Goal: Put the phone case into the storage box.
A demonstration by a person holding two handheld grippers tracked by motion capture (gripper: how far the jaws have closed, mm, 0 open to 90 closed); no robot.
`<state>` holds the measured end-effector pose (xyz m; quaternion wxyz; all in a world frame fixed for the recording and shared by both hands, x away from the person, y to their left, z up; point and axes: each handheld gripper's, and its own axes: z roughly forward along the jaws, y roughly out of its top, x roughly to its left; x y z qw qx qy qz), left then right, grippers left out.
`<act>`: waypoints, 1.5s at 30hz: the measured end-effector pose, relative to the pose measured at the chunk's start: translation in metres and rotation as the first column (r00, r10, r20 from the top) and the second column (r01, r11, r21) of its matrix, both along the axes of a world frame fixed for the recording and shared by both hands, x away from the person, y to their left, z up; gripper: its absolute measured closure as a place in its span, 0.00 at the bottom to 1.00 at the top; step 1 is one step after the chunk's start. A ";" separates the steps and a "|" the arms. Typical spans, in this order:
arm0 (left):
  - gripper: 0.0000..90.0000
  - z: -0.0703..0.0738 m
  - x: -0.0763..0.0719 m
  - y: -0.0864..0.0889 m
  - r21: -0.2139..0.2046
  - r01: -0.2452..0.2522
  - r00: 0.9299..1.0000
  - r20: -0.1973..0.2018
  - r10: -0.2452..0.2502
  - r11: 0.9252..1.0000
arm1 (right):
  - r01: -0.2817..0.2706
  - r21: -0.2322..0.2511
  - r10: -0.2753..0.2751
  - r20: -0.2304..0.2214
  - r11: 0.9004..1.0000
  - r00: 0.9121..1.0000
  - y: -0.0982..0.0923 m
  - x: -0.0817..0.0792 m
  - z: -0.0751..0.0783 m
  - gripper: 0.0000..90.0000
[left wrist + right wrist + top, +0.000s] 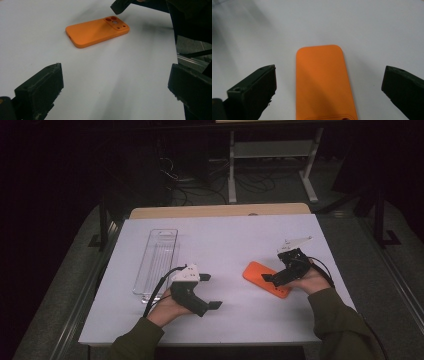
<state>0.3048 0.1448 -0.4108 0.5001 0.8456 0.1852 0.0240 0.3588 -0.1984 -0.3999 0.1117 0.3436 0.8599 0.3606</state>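
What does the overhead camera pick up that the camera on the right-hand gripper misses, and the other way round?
High view alone: the clear plastic tray at the table's left, the left gripper with jaws apart, both forearms, and the floor and table legs behind. Right gripper view alone: a close look along the right gripper, its two black jaws wide apart on either side of the orange phone case. Shared: the phone case lying flat on the white table.

A white table (220,320) is standing with a strip of bare wood showing along its far edge. An orange phone case (266,279) is lying flat on its right half, camera cut-outs facing up. A clear plastic tray (156,261) is lying lengthwise on the left half, well apart from the case.
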 end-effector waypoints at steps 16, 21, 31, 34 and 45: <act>0.00 0.001 0.000 0.002 0.003 0.001 1.000 0.001 -0.001 1.000 | -0.024 -0.084 0.021 -0.044 0.996 0.999 0.000 0.002 -0.011 0.00; 0.00 0.001 0.001 0.003 -0.002 -0.001 1.000 0.002 0.001 1.000 | -0.039 -0.111 0.035 -0.045 0.993 0.998 -0.001 0.003 -0.015 0.00; 0.00 0.001 0.001 0.003 0.002 0.004 1.000 -0.002 -0.004 1.000 | -0.040 -0.146 0.027 -0.088 0.989 0.996 -0.001 0.003 -0.022 0.00; 0.00 0.001 0.001 0.003 0.002 0.005 1.000 -0.001 -0.005 1.000 | -0.050 -0.158 0.034 -0.102 0.986 0.994 0.000 0.003 -0.025 0.00; 0.00 0.001 0.001 0.002 0.006 0.009 1.000 0.004 -0.009 1.000 | -0.071 -0.190 0.046 -0.133 0.979 0.990 0.002 0.003 -0.032 0.00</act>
